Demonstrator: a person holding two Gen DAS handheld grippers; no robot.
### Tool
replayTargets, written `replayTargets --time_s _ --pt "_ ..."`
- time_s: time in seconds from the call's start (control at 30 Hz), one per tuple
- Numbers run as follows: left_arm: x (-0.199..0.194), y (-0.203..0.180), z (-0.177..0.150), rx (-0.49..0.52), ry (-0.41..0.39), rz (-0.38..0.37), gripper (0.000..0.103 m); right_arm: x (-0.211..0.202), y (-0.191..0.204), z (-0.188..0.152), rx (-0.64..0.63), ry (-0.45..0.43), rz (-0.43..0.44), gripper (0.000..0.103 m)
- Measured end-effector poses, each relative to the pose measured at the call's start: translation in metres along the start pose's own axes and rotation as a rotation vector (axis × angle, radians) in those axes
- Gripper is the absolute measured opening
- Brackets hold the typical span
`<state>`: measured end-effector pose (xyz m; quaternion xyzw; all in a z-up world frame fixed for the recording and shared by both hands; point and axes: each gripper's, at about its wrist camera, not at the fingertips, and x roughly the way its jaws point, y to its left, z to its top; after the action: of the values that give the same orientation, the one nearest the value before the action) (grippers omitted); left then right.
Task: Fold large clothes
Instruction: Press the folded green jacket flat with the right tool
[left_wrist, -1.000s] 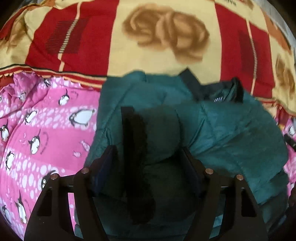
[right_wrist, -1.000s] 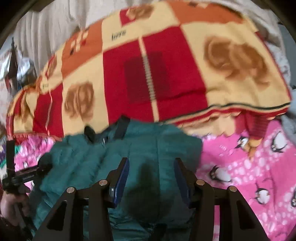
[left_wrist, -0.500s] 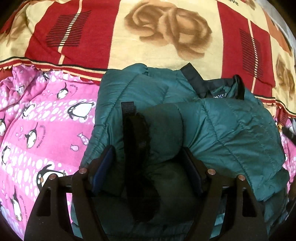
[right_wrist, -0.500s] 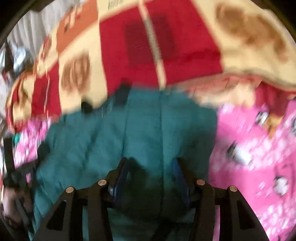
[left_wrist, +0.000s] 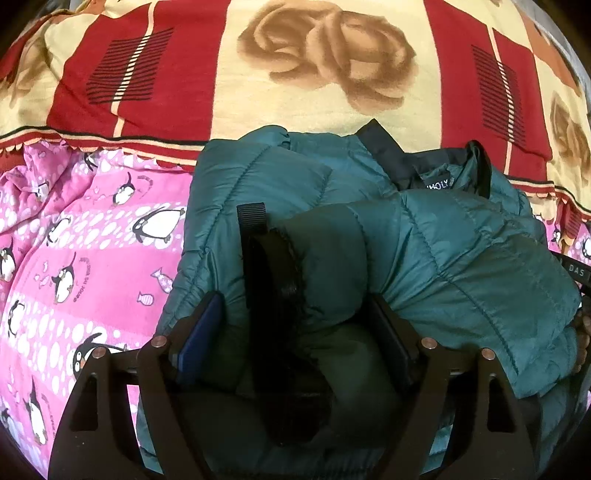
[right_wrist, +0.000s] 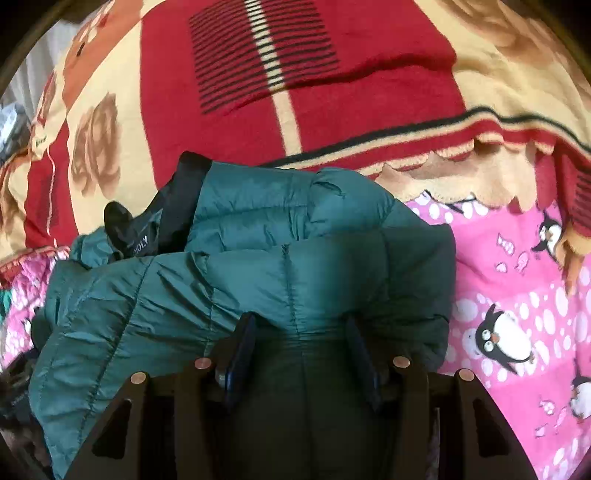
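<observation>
A teal quilted puffer jacket (left_wrist: 461, 258) lies bunched and partly folded on a bed, resting on a pink penguin-print sheet (left_wrist: 92, 258) with its dark collar (left_wrist: 406, 162) toward a red and cream rose-patterned blanket (left_wrist: 295, 74) that covers the bed beyond the jacket. The left gripper (left_wrist: 295, 332) points down at the jacket's near edge; its fingers are spreading apart, with a puffy sleeve end and its black cuff strap (left_wrist: 255, 221) sitting between them, and the pads appear to stand just clear of the fabric on each side. The right gripper (right_wrist: 299, 347) comes at the jacket (right_wrist: 258, 280) from its other side, the penguin sheet (right_wrist: 517, 295) beside it; its fingers stand about half apart with a fold of teal fabric bulging between them, the blue pads (right_wrist: 240, 350) apparently pressing into it. The collar (right_wrist: 177, 206) lies beyond that fold, against the blanket (right_wrist: 332, 110).
</observation>
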<state>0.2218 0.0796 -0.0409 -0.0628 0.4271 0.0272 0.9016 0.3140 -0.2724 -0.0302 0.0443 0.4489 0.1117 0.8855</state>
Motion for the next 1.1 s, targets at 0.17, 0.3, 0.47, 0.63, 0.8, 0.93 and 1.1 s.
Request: replayTargets --time_s 0.17,0.3,0.47,0.63,0.8,0.93,1.1 --pt "-0.008 0.006 0.004 -0.054 -0.013 -0.026 0.08 -0.063 0.023 -0.003 -0.059 -0.128 -0.029 0.049" --pt "-0.008 0.002 0.003 -0.04 -0.013 -0.008 0.08 -0.094 0.048 -0.022 -0.079 -0.175 0.077 0.049" --pt "-0.009 0.001 0.001 -0.03 -0.02 -0.016 0.086 -0.037 0.072 -0.06 -0.152 -0.025 0.04 0.051" --pt "-0.007 -0.002 0.002 -0.028 0.006 0.007 0.09 -0.04 0.084 -0.063 -0.198 -0.05 -0.025 0.051" --pt "-0.006 -0.002 0.002 -0.029 0.012 0.01 0.09 -0.044 0.085 -0.066 -0.2 -0.066 -0.031 0.052" --pt "-0.005 -0.002 0.003 -0.032 0.015 0.008 0.091 -0.04 0.083 -0.066 -0.204 -0.071 -0.034 0.052" --pt "-0.005 0.0 0.004 -0.048 0.018 -0.005 0.091 -0.039 0.085 -0.066 -0.212 -0.081 -0.045 0.052"
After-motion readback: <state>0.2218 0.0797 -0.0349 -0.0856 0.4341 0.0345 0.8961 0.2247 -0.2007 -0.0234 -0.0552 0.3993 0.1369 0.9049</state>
